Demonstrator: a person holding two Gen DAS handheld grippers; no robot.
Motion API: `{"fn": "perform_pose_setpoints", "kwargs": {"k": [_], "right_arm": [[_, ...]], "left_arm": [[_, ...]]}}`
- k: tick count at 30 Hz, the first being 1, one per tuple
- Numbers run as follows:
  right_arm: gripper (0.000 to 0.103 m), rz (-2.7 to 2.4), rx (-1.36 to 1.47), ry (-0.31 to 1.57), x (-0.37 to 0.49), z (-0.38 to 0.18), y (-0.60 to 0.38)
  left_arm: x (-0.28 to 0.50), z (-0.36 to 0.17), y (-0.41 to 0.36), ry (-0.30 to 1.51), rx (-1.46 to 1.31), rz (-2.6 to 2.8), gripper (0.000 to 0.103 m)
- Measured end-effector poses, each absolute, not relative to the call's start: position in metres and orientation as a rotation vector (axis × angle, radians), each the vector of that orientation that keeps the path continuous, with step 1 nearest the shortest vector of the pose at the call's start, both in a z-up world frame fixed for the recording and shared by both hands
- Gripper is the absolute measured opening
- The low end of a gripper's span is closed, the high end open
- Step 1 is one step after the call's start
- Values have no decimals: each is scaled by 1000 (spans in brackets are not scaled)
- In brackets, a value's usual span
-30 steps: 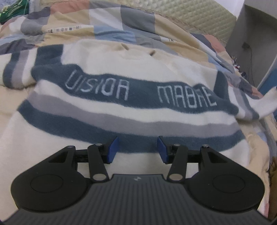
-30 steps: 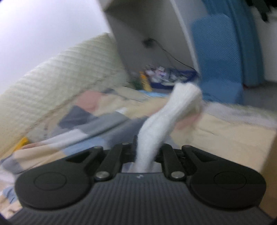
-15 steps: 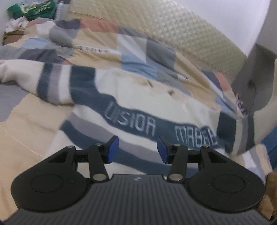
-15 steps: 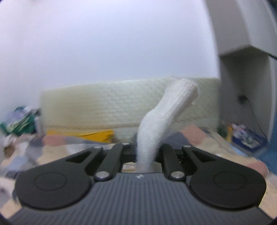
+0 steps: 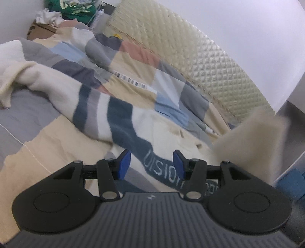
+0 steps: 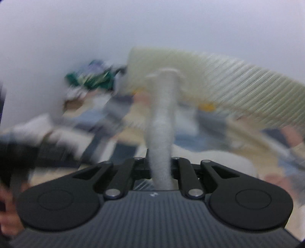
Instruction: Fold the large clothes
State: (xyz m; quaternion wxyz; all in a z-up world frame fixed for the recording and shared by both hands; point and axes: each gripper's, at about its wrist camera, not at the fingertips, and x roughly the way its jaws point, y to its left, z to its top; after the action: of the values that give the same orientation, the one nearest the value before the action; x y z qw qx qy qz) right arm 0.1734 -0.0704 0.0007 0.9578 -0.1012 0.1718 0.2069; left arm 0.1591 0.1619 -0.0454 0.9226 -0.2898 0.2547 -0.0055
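Evidently the sleeve fold is under way: the right gripper (image 6: 160, 167) has its jaws clamped on a cream sleeve (image 6: 161, 122), which stands up toward twelve o'clock in the blurred right wrist view. The left gripper (image 5: 151, 165) hangs with its blue pads (image 5: 124, 165) apart and nothing between them, over the striped sweater (image 5: 122, 122) lying flat on the patchwork quilt (image 5: 133, 57). By my judgement the next move calls for carrying the sleeve across the sweater's body and laying it smooth before letting go. A quilted headboard (image 5: 200, 63) runs from twelve to three o'clock; clutter with a green garment (image 5: 78, 9) sits at eleven. The other sleeve (image 5: 38, 80), rumpled at nine o'clock, is not yet folded.
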Motion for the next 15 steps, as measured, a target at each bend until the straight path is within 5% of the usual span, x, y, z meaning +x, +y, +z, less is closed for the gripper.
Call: {"fn": "perform_pose_setpoints", "kwargs": {"k": [9, 13, 15], "right_arm": [[15, 467, -262, 598, 158, -81, -29], [37, 494, -252, 666, 150, -77, -44], [40, 508, -273, 681, 142, -77, -43]], "left_arm": [[159, -53, 169, 529, -618, -37, 55], [160, -53, 153, 551, -569, -84, 55], [160, -54, 143, 560, -540, -107, 55]]}}
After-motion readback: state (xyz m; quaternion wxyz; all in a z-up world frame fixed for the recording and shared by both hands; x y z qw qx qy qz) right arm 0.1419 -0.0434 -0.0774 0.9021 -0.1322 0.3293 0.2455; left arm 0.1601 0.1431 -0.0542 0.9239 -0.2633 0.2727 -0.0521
